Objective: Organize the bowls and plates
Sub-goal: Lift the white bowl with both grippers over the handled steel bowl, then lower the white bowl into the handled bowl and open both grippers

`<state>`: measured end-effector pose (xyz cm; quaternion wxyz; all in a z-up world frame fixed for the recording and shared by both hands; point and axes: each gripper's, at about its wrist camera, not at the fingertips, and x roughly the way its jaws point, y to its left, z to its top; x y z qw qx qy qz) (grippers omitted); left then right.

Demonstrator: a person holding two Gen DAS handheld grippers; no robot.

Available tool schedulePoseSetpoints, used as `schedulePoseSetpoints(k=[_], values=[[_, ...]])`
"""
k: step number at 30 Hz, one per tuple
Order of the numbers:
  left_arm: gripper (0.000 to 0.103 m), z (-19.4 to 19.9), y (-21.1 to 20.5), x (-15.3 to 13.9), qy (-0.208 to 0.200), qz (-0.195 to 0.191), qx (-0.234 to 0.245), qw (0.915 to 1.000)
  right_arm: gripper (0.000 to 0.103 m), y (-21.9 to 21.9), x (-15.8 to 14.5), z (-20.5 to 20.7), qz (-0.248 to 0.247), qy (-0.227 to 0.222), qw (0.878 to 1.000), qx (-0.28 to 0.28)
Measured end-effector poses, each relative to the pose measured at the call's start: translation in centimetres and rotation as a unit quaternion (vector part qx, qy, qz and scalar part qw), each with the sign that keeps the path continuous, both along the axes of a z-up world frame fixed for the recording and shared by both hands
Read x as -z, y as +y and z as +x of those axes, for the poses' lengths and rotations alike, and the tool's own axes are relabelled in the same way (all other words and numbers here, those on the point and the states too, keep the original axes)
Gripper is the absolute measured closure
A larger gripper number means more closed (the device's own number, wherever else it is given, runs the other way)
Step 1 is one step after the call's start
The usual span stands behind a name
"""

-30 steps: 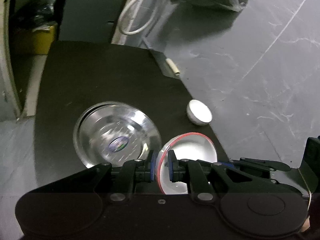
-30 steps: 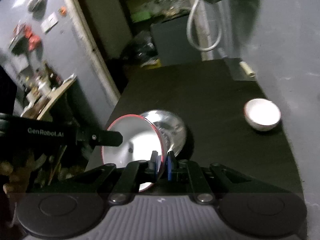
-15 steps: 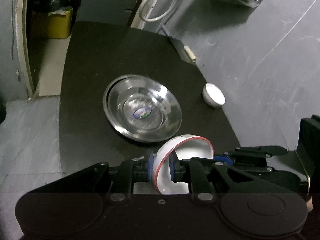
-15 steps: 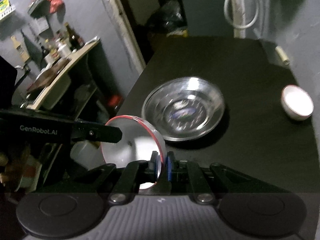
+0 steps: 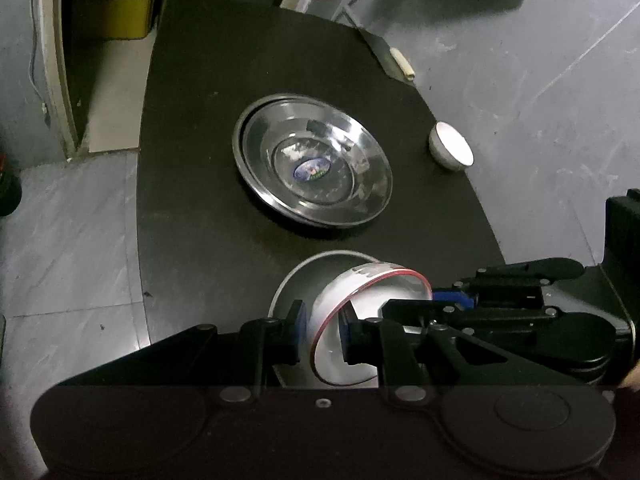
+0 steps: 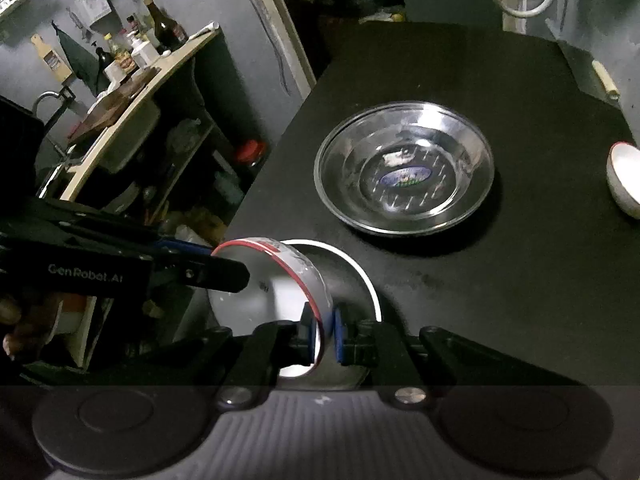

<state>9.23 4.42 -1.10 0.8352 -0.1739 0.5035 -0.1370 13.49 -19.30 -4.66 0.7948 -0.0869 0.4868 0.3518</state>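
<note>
On the near edge of the dark desk (image 5: 192, 200), both tools hold one red-rimmed white bowl (image 5: 360, 320) between them, tilted on its side over a grey plate (image 5: 296, 280) that lies flat beneath it. The left tool (image 5: 322, 332) straddles the bowl's wall, one blue pad outside and one inside; a sliver of gap shows at the outer pad, so its hold looks loose. The right tool (image 6: 322, 334) is clamped tight on the opposite part of the same rim, its pads pressed together on the thin wall. Further out on the desk sits a wide steel bowl (image 5: 312, 168) with a sticker at its centre, and well apart from it, near the desk's far edge, a small white bowl (image 5: 452, 146).

The step in hand appears to be setting the red-rimmed bowl down onto the grey plate. To do it well, the bowl should be rolled level first, base towards the plate's centre, and lowered until the base rests before either grip lets go. Since the left hold seems slack, the right tool probably carries the weight; releasing it early could let the bowl tip and clatter off the plate. Both tools should then draw away along the rim rather than across it.
</note>
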Motion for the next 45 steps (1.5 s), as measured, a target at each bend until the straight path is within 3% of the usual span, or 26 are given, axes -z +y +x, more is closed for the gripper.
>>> schedulePoseSetpoints(k=[27,45], values=[[0.085,0.5,0.1,2.1,0.048,-0.009,-0.015,0.9987,0.093,0.3,2.6,0.9,-0.031,0.062,0.998,-0.011],[0.085,0.6,-0.2,2.1,0.046,0.012,-0.022,0.9986,0.092,0.9,2.5,0.7,-0.043,0.04,0.998,-0.022]])
